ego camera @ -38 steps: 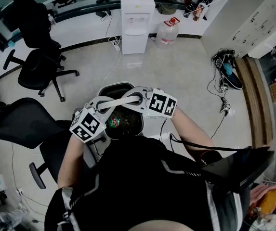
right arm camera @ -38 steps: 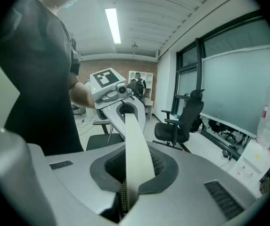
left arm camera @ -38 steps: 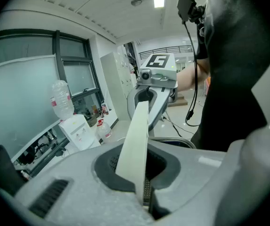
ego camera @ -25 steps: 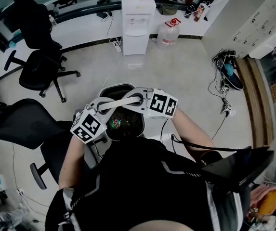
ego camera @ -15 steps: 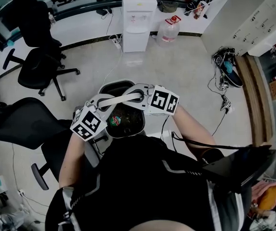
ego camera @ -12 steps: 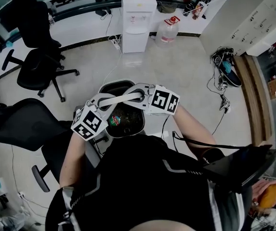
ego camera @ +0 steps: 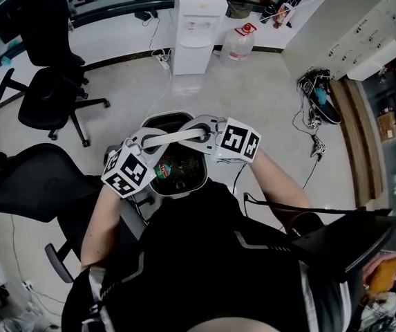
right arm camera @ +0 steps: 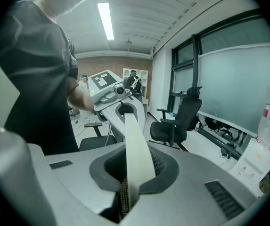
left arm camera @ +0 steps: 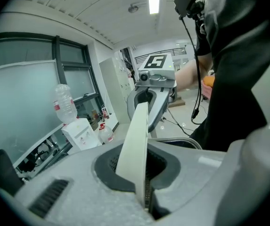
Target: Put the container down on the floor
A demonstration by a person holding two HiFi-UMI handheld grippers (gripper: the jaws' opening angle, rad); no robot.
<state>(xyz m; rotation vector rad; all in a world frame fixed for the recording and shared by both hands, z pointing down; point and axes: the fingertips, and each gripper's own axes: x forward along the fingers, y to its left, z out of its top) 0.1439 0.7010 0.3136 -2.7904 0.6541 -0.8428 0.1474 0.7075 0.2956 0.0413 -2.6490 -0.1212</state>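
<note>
A dark round container (ego camera: pixel 151 125) with rubbish inside, including a green can (ego camera: pixel 163 172), sits just in front of the person. Its white strap handle (ego camera: pixel 172 137) arches over the opening. My left gripper (ego camera: pixel 144 144) is shut on the handle's left part and my right gripper (ego camera: pixel 202 126) on its right part. In the left gripper view the handle (left arm camera: pixel 135 140) runs out of my left gripper (left arm camera: pixel 145 182) towards the right gripper (left arm camera: pixel 152 81). In the right gripper view the strap (right arm camera: pixel 136 149) is pinched in my right gripper (right arm camera: pixel 125 185). Whether the container touches the floor I cannot tell.
A black office chair (ego camera: pixel 35 185) stands close on the left, another (ego camera: pixel 45 92) further back. A white water dispenser (ego camera: pixel 196 26) and a water jug (ego camera: pixel 238 41) stand at the far wall. Cables and shoes (ego camera: pixel 315 99) lie on the floor at right.
Both grippers and the container have drifted slightly up in the head view. The hold on the handle is unchanged.
</note>
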